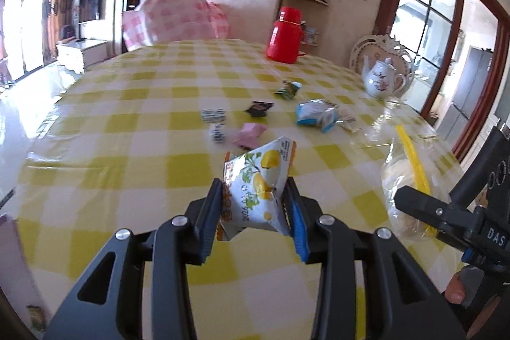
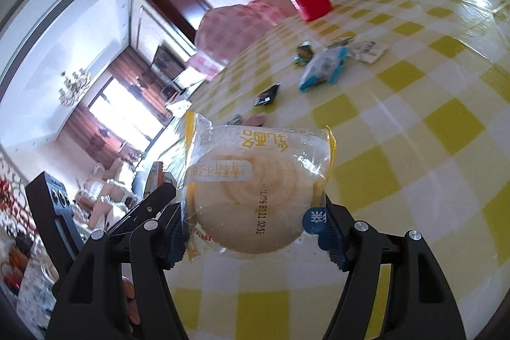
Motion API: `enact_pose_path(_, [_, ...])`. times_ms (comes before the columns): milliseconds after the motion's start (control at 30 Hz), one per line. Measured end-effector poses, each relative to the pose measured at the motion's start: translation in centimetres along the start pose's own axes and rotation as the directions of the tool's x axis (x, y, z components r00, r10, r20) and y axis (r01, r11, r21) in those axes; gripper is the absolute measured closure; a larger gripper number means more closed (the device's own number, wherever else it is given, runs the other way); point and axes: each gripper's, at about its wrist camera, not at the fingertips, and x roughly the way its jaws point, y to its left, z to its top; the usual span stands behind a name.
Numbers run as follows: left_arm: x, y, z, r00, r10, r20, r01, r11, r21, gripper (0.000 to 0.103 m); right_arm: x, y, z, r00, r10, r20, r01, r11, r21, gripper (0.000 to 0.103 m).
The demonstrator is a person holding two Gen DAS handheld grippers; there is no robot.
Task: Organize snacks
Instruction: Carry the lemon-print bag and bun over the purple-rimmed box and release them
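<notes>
Two tongs carrying wrapped snacks above the checked surface

The left tongs are gripping a light, crinkly lemon packet, narrowly open; the right tongs are clamping a soft, crushable wrapped cake across its width, so the slippery film is calling for gentle pressure at the edges

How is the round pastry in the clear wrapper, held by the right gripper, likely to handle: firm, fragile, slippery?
The pastry looks soft and flaky, so hard pinching by the right gripper would probably crush it. Its glossy clear wrapper is likely slippery. The loose wrapper ends probably flop.
</notes>
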Motion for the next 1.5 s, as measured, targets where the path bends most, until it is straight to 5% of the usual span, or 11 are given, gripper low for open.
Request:
enact_pose_path(367, [-6.3,6.0,-2.7,0.994,0.108,0.019,-0.108,0.994,-0.02,0.063,0.7,5.8,-3.3,0.996,0.059,-0.072,-0.068,0.989,-0.13,0.035])
enact_pose_path(700, [-11.2,12.4,-5.2,0.973,0.229,0.011,-0.229,0.973,-0.039,0.063,3.0,13.8,-8.9,0.97,0.129,-0.207,-0.193,0.924,-0.33,0.035])
enact_pose_path(933, [-12.7,16.0,-5.7,0.939,0.343,-0.007,-0.343,0.939,-0.029,0.062,4.3,19.6,-13.6,0.948,0.124,-0.292,-0.259,0.833,-0.489,0.035])
enact_pose_path(1333, [-15.6,23.5,-6.4,0.857,0.512,-0.058,-0.515,0.854,-0.068,0.062,5.1,27.1,-22.5,0.911,0.1,-0.399,-0.375,0.6,-0.707,0.035])
enact_pose_path(1433, [-15.8,24.2,-6.6,0.84,0.537,-0.081,-0.542,0.839,-0.055,0.051,5.4,28.5,-24.4,0.9,0.091,-0.427,-0.404,0.546,-0.734,0.035])
enact_pose_path(1500, [-15.8,24.6,-6.7,0.821,0.563,-0.092,-0.568,0.821,-0.05,0.032,5.6,29.2,-25.4,0.891,0.087,-0.446,-0.422,0.52,-0.742,0.032])
